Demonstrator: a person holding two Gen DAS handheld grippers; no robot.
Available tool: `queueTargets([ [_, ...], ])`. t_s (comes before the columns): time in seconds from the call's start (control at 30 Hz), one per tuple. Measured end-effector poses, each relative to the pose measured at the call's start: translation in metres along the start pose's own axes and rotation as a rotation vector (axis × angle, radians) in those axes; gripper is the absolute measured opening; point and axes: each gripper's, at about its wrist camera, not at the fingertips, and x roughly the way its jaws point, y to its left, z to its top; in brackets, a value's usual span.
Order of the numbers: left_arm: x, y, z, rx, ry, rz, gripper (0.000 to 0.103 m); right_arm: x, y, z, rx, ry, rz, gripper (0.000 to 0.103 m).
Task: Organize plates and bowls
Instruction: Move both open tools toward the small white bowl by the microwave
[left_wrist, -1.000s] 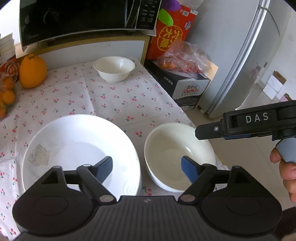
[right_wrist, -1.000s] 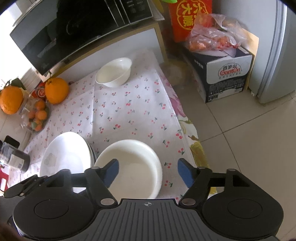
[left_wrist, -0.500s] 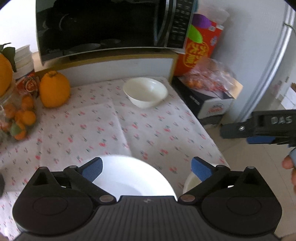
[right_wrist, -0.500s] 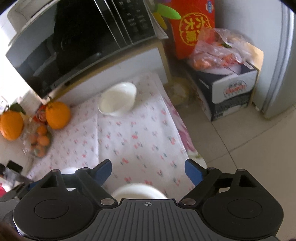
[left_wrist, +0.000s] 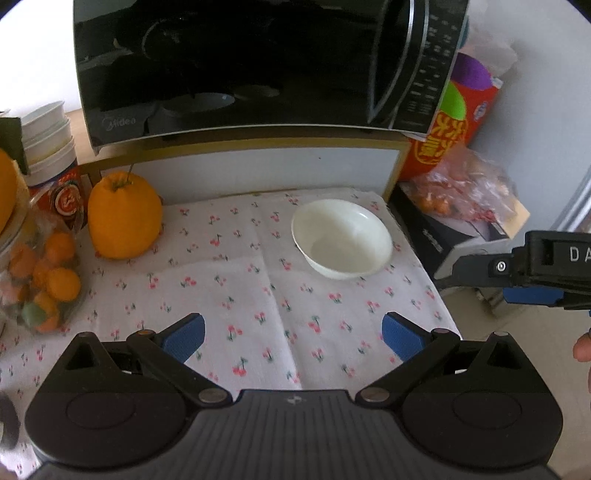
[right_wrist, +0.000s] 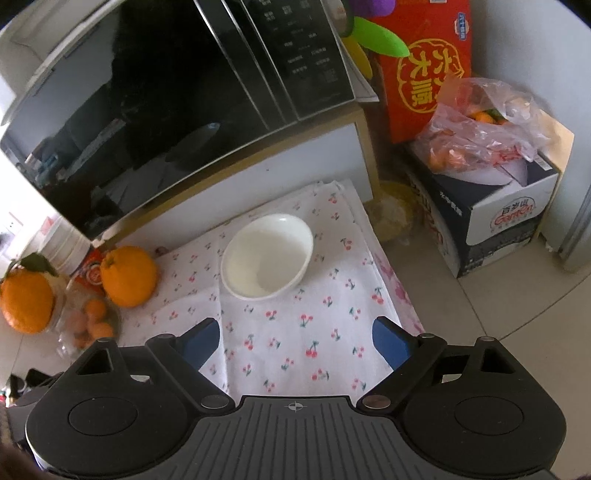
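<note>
The bowl (left_wrist: 341, 238) (right_wrist: 267, 256) sits on the worktop (left_wrist: 221, 280) (right_wrist: 295, 332) before the microwave (left_wrist: 258, 62) (right_wrist: 166, 103), now much nearer. The plate and second bowl seen a second ago have left view. Both the left gripper (left_wrist: 293, 338) and right gripper (right_wrist: 295, 341) have fingers spread wide, empty, short of the bowl.

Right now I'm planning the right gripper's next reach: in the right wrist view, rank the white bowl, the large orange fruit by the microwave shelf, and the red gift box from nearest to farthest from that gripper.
From the right gripper:
1. White bowl, straight ahead on the cherry-print cloth.
2. Large orange fruit, off to the left, below the microwave shelf.
3. Red gift box, far back on the right, past the table's end.
</note>
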Motion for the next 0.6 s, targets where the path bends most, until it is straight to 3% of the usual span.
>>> queueTargets([
  [0.6, 0.077, 0.014, 0.038, 0.021, -0.006, 0.024, 0.101, 0.098, -0.008, 0.040, 0.039, 0.064, 0.013, 0.091],
])
